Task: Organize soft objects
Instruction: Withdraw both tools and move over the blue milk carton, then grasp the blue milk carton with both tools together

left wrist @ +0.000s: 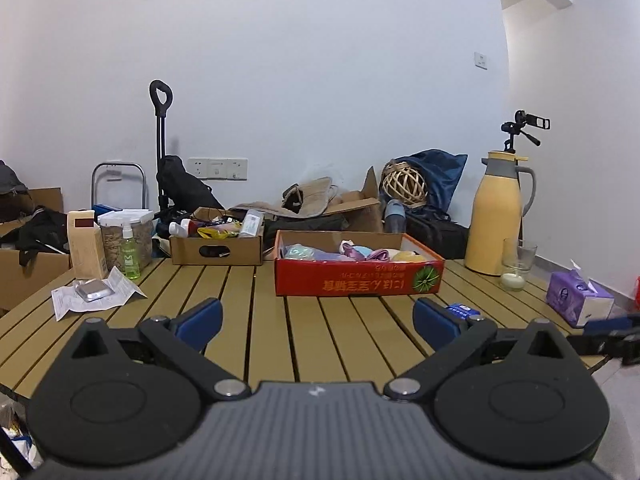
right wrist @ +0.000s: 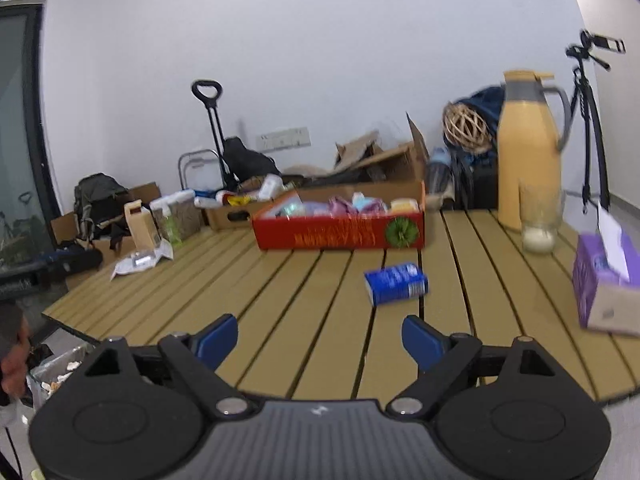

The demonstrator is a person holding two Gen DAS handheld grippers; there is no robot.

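Note:
A red cardboard box (left wrist: 358, 280) stands on the slatted wooden table (left wrist: 248, 320) and holds several pastel soft objects (left wrist: 352, 251); it also shows in the right wrist view (right wrist: 340, 232). A small blue pack (right wrist: 396, 283) lies on the table in front of the box, just ahead of my right gripper (right wrist: 320, 338); in the left wrist view it (left wrist: 462, 310) is partly hidden behind the right finger. My left gripper (left wrist: 318, 320) is open and empty above the table's near edge. My right gripper is open and empty too.
A purple tissue box (right wrist: 608, 284) sits at the right edge. A yellow jug (right wrist: 528, 148) and a glass candle (right wrist: 540, 224) stand at the back right. A brown box of bottles (left wrist: 216, 246), a carton (left wrist: 86, 244), a green spray bottle (left wrist: 130, 254) and papers (left wrist: 94, 294) are at the back left.

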